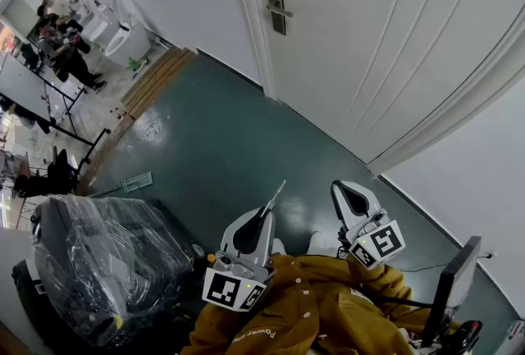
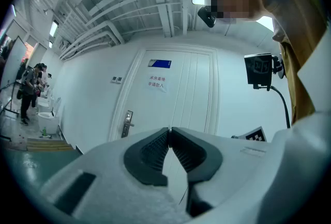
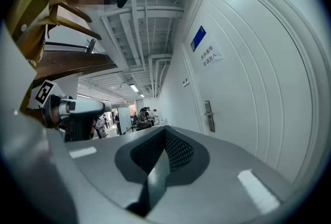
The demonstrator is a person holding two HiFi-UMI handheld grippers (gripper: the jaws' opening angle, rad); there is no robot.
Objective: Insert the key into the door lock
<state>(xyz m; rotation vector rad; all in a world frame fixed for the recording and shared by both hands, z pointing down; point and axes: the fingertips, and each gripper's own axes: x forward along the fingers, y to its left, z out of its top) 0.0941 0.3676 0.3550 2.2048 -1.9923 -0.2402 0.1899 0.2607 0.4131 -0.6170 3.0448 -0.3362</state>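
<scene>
The left gripper [image 1: 264, 218] is clenched on the key [image 1: 277, 193], a thin blade poking past its tips. In the left gripper view the key is edge-on and hard to make out. The lock [image 1: 277, 5] sits well ahead on the door [image 1: 369, 34], slightly left of this gripper's line. The right gripper [image 1: 338, 188], just beside it, is closed with nothing visible between its jaws.

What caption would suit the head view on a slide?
Short of the lock on the white door: left gripper pinching a key, right gripper shut.
</scene>
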